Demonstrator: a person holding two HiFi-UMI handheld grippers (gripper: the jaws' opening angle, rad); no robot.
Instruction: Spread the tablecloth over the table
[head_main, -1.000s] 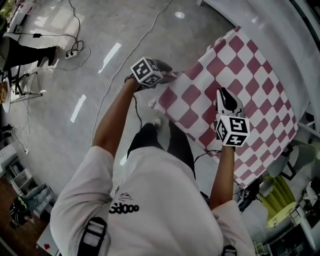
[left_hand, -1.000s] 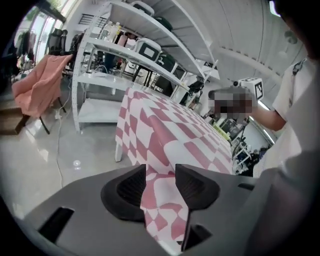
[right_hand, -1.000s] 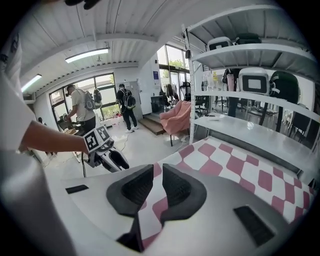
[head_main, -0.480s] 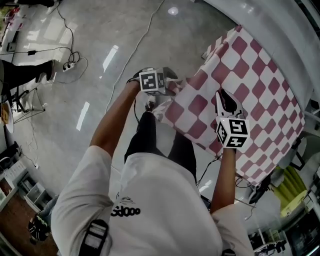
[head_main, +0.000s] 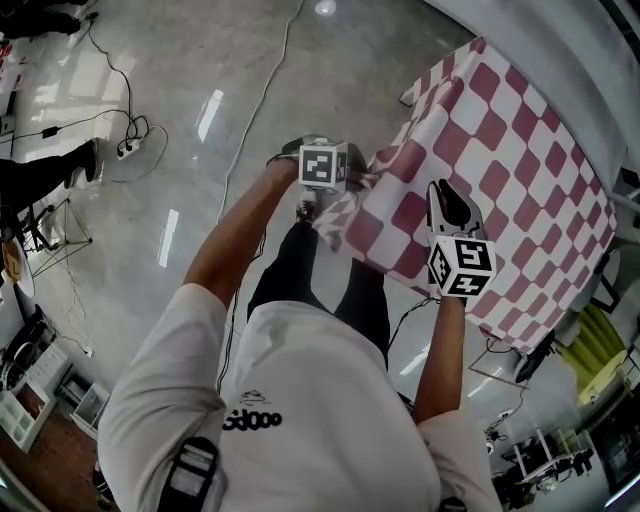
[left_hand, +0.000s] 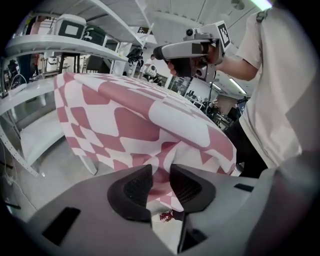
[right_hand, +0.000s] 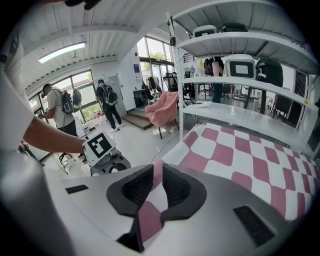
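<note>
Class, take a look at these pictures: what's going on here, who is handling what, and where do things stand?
A person is laying out a red-and-white checked tablecloth with a gripper in each hand. The right gripper is clamped on the cloth's near edge. The left gripper has a bunched corner between its jaws, which are closing on it. The far part of the cloth lies flat, while the near left corner is rumpled and hangs down.

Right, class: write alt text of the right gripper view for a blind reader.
Black fingers of the right gripper pinch the edge of a pink-and-white checked fabric tablecloth, which stretches away rightwards below white metal shelves.
</note>
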